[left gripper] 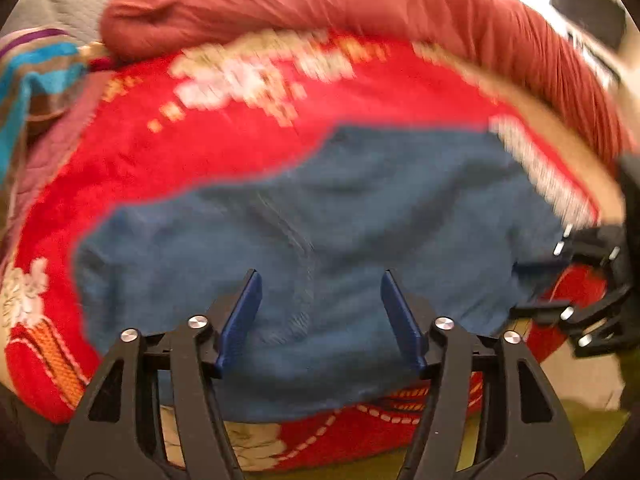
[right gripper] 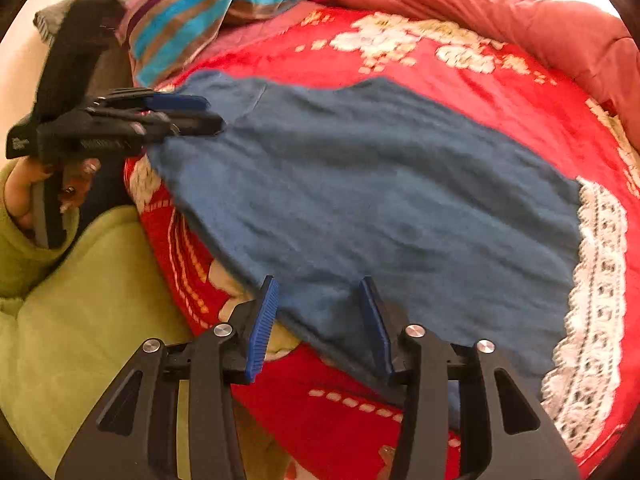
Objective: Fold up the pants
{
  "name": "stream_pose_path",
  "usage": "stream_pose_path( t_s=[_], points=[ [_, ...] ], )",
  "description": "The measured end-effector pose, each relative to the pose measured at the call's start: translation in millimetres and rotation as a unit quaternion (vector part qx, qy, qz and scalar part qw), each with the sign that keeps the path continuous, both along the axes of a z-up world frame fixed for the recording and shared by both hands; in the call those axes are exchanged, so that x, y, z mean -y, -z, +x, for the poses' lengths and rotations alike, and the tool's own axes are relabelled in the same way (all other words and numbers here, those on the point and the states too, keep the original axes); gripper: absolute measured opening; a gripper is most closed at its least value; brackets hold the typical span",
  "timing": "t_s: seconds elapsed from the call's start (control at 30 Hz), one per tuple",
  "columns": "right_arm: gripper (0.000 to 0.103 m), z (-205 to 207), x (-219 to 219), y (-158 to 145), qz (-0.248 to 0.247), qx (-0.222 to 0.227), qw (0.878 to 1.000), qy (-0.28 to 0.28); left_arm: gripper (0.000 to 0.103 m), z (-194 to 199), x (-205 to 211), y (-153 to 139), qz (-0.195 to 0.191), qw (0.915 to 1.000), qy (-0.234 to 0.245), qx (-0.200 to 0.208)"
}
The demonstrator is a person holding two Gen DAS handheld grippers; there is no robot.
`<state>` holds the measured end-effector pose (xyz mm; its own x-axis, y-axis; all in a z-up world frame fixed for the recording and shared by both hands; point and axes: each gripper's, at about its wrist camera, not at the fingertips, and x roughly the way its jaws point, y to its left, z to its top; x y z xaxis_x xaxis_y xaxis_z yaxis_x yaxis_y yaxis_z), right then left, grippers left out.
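So the blue pants (right gripper: pixel 360 184) lie spread on the red bedspread (right gripper: pixel 500 92) — any fold so far is unclear, most work remains. Left gripper (left gripper: pixel 320 312) and right gripper (right gripper: pixel 318 320) hover at the near edge — fingers spread, holding nothing.

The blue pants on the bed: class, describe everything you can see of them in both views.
The blue pants are plain, soft, slightly wrinkled cloth with a faint seam, spread mostly flat on the red floral blanket. Their near edge hangs over the bedside. The left gripper and right gripper are both open over that near edge, neither pinching cloth. A white lace border lies beside one end. No waistband or leg split is clear.
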<state>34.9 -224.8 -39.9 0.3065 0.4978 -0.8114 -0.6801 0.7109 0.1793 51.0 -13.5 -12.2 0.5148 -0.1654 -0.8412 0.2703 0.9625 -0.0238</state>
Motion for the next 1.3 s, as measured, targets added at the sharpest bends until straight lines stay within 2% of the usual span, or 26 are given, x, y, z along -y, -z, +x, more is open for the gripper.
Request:
stream_pose_path(
  t_s=[0.07,0.13,0.17,0.27,0.3,0.43,0.53,0.6,0.73,0.77,0.8,0.83,0.87,0.9,0.97,1.13,1.2,1.3],
  points=[
    [0.043,-3.6,1.4,2.2,-0.002,0.001,1.0,-0.003,0.06,-10.2,5.8,22.4,0.026,0.9995,0.012,-0.014],
    [0.043,-2.6,3.6,-0.8,0.004,-0.006,1.0,-0.006,0.061,-21.1,6.5,23.4,0.035,0.9991,0.023,-0.003],
    [0.043,-0.9,4.1,-4.0,0.007,-0.008,1.0,-0.007,0.062,-24.1,4.4,20.0,0.03,0.9992,0.026,0.0],
    [0.044,15.4,3.0,-27.6,0.021,0.025,0.999,0.002,0.064,-25.2,-3.9,18.2,0.006,0.9997,0.024,-0.001],
    [0.047,25.6,1.4,-36.1,0.028,0.036,0.999,0.008,0.064,-23.5,-5.3,18.2,0.002,0.9998,0.022,-0.003],
    [0.047,75.2,-20.0,-57.3,0.029,0.074,0.997,0.023,0.064,-21.8,-5.3,18.6,-0.004,0.9998,0.018,-0.005],
    [0.047,123.3,-46.8,-53.4,0.013,0.068,0.997,0.017,0.064,-23.5,-3.2,20.8,0.001,0.9998,0.019,-0.006],
    [0.047,156.6,-66.6,-44.4,-0.016,0.07,0.997,0.018,0.064,-23.7,-3.3,21.2,0.001,0.9998,0.019,-0.006],
    [0.047,191.5,-94.7,-19.2,-0.068,0.055,0.996,-0.018,0.064,-23.1,-7.1,22.0,-0.012,0.9997,0.018,-0.009],
    [0.041,192.8,-97.6,-14.3,-0.076,0.05,0.995,-0.027,0.064,-23.5,-7.4,22.2,-0.014,0.9997,0.018,-0.009],
    [0.019,194.2,-102.7,-5.8,-0.087,0.044,0.994,-0.04,0.065,-23.4,-8.0,22.5,-0.017,0.9997,0.018,-0.009],
    [0.012,192.6,-106.6,-1.2,-0.087,0.035,0.994,-0.053,0.065,-23.2,-8.2,22.6,-0.018,0.9996,0.019,-0.01],
    [0.007,190.3,-110.2,-1.0,-0.089,0.045,0.994,-0.053,0.066,-23.1,-8.6,22.6,-0.02,0.9996,0.019,-0.01],
    [0.005,184.0,-114.3,-3.3,-0.108,0.078,0.99,-0.048,0.067,-23.0,-8.0,22.7,-0.02,0.9995,0.02,-0.01],
    [0.004,179.3,-117.5,-6.4,-0.121,0.109,0.986,-0.029,0.068,-23.2,-6.9,23.3,-0.022,0.9995,0.023,-0.01],
    [0.006,189.2,-114.9,7.3,-0.108,0.098,0.989,-0.01,0.069,-23.8,-6.6,23.2,-0.022,0.9995,0.023,-0.009],
    [0.024,188.4,-101.9,-2.7,-0.085,0.089,0.992,0.017,0.069,-23.9,-6.7,23.2,-0.021,0.9995,0.022,-0.008],
    [0.029,170.3,-73.9,-31.3,-0.045,0.107,0.992,0.051,0.069,-24.0,-7.1,22.5,-0.02,0.9995,0.023,-0.007]
  ],
)
